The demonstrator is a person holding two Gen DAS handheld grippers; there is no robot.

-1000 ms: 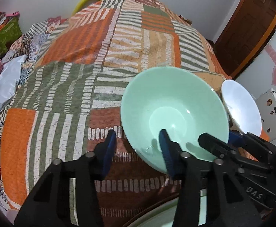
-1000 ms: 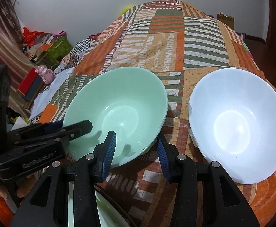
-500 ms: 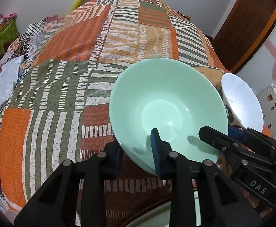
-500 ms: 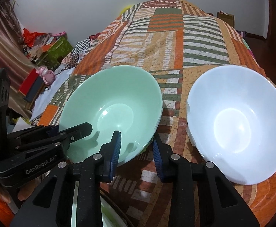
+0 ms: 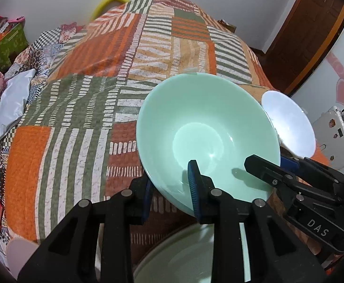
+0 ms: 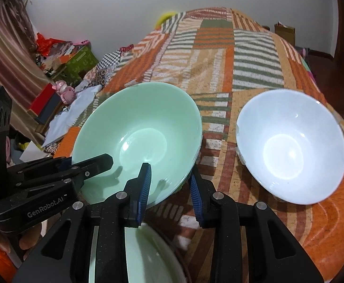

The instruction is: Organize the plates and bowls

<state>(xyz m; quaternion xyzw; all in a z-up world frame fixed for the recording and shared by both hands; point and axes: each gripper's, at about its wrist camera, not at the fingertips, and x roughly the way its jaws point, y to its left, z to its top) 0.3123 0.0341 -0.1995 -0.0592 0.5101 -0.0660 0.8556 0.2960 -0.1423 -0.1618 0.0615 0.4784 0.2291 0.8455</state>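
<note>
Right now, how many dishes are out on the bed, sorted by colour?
Green bowl, held at its rim by both grippers: 1
White bowl on the bedspread: 1
Pale green dish at the near edge, partly hidden: 1
Total: 3

Far half of the bed lies open — near side crowded: green bowl left, white bowl right, narrow strip between.
</note>
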